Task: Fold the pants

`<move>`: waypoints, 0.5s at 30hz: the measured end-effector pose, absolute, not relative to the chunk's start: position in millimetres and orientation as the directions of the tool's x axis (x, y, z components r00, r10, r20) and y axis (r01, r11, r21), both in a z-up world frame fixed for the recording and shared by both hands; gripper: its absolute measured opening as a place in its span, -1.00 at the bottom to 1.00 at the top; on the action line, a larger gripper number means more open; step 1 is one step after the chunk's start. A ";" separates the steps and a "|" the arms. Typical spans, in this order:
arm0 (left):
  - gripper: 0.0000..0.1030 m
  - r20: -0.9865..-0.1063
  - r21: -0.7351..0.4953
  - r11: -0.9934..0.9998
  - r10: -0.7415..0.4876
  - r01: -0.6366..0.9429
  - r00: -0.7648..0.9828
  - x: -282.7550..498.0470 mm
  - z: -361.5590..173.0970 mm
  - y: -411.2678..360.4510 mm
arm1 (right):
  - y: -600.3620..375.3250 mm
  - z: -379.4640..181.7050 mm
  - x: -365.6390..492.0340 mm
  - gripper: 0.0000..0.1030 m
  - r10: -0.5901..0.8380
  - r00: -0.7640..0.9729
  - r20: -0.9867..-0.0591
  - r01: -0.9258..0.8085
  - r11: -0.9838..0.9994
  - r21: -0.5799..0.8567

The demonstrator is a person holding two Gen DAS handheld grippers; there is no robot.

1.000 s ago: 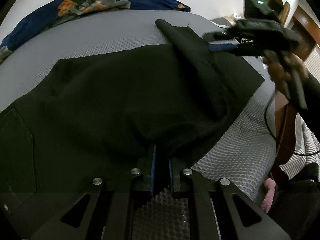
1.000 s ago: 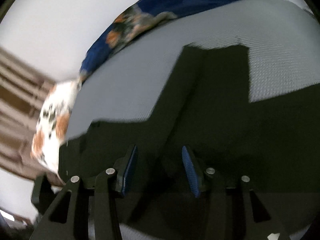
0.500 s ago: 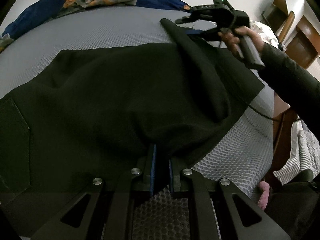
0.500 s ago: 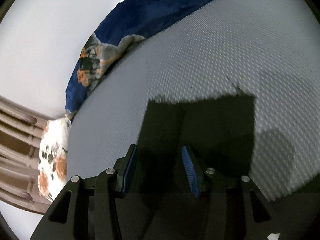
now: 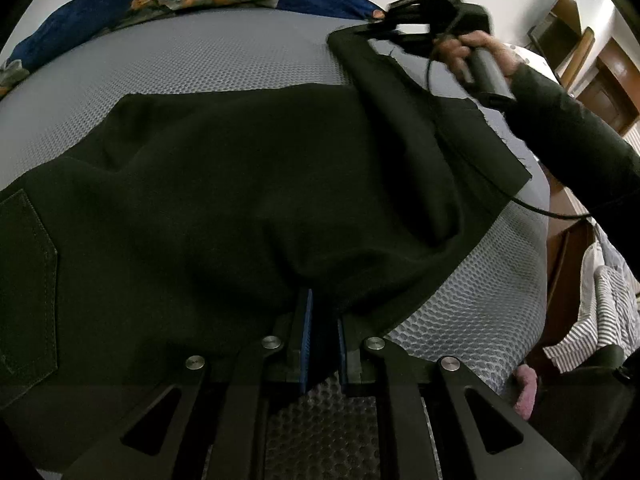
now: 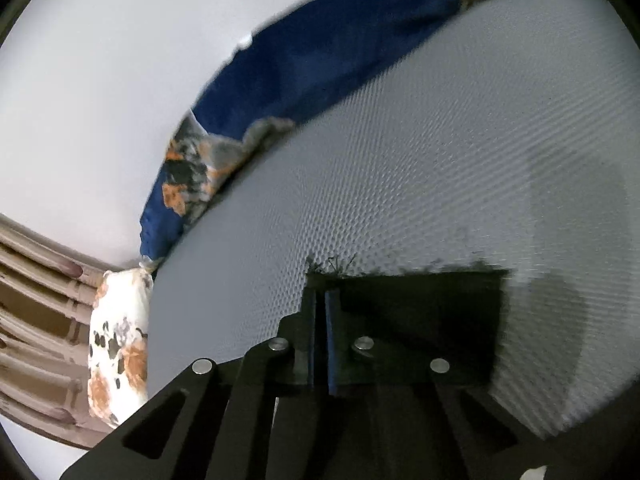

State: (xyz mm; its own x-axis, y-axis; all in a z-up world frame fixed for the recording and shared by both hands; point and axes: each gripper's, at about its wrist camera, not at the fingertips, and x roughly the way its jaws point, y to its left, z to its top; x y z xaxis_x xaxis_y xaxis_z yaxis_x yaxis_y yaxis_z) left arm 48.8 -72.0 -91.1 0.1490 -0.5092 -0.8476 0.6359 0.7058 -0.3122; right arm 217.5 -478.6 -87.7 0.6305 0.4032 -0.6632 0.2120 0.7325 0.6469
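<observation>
Both grips set! Left gripper (image 5: 320,332) and right gripper (image 6: 320,320) fingers clamp the black cloth pants (image 5: 240,184). Folding not yet done

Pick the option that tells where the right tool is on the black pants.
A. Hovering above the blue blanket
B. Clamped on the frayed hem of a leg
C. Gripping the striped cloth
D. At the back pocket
B: the right tool is shut on the frayed hem end of the black pants, lying on the grey mattress.
</observation>
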 end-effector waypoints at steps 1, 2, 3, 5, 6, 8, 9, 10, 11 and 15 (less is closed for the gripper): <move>-0.79 -0.847 -0.311 0.705 -0.510 0.638 0.150 48.4 -91.1 -72.1 | -485.3 -78.4 205.3 -0.93 0.379 0.648 -0.660 0.221 0.736 0.640; -0.79 -0.847 -0.311 0.704 -0.510 0.639 0.150 49.1 -91.2 -72.5 | -493.7 -68.4 190.1 -0.93 0.350 0.667 -0.657 0.234 0.739 0.631; -0.79 -0.846 -0.312 0.703 -0.512 0.639 0.150 48.9 -90.7 -72.6 | -502.8 -58.9 173.4 -0.94 0.322 0.687 -0.652 0.246 0.741 0.625; -0.79 -0.843 -0.315 0.700 -0.516 0.641 0.150 49.8 -90.7 -71.7 | -518.6 -43.6 140.5 -0.94 0.265 0.716 -0.646 0.274 0.744 0.609; -0.79 -0.842 -0.317 0.700 -0.518 0.640 0.150 50.3 -90.8 -72.0 | -526.6 -37.3 121.2 -0.95 0.235 0.729 -0.643 0.289 0.746 0.600; -0.79 -0.840 -0.316 0.701 -0.520 0.640 0.154 50.6 -91.0 -72.1 | -539.5 -28.1 77.2 -0.95 0.162 0.743 -0.650 0.337 0.748 0.571; -0.79 -0.841 -0.311 0.701 -0.518 0.642 0.158 48.6 -91.0 -72.3 | -544.5 -26.7 55.9 -0.95 0.131 0.744 -0.656 0.362 0.745 0.560; -0.79 -0.841 -0.305 0.700 -0.516 0.646 0.162 47.6 -90.6 -72.4 | -549.0 -27.7 35.5 -0.96 0.101 0.740 -0.665 0.392 0.739 0.548; -0.79 -0.842 -0.298 0.699 -0.513 0.650 0.165 46.8 -90.2 -72.5 | -551.4 -29.9 21.4 -0.96 0.079 0.734 -0.674 0.415 0.734 0.538; -0.79 -0.843 -0.292 0.695 -0.511 0.658 0.166 46.0 -90.5 -73.4 | -564.1 -59.1 -36.7 -0.96 0.023 0.688 -0.726 0.530 0.667 0.523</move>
State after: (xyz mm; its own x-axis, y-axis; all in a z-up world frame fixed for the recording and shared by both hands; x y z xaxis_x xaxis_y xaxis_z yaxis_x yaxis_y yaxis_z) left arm 46.0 -73.4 -90.5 0.1658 -0.5111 -0.8434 0.6576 0.6946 -0.2916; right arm -36.7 -564.1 -59.1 0.6877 0.0228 -0.7256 0.5299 0.6674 0.5232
